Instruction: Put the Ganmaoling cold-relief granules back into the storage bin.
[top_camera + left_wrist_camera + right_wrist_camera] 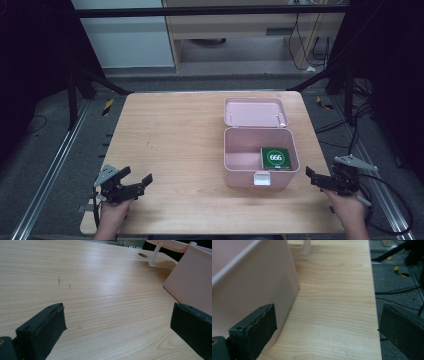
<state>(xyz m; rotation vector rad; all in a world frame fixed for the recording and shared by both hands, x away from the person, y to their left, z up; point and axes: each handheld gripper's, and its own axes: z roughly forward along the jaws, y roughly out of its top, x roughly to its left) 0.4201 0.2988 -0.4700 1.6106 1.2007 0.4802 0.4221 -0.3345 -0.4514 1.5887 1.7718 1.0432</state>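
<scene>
A: Quick rundown, where's the box?

B: Pink box sits on the tabletop, right of centre, lid flipped open and lying back behind it. White latch on the front wall, facing the person.

A: Anything in it?

B: Green pack w/ a white ring and digits on top, lying flat in the box's right half, against the right wall. Left half of the box is bare pink floor.

A: Left gripper?

B: Left gripper is at the near left corner of the tabletop, held in the person's hand, pointing right toward the box but well apart from it. Fingers spread wide, nothing between them. In the left gripper view there's bare wood between the two black pads, box wall off at the upper right.

A: And the right one?

B: Right gripper is at the near right edge, just beside the box's front right corner, not touching as far as I can tell. Fingers spread too, nothing pinched. The right gripper view has the box's pink side wall just past the left finger, wood strip in the middle, floor and cables beyond the tabletop edge on the right.

A: Either one holding anything?

B: No, both empty.
</scene>
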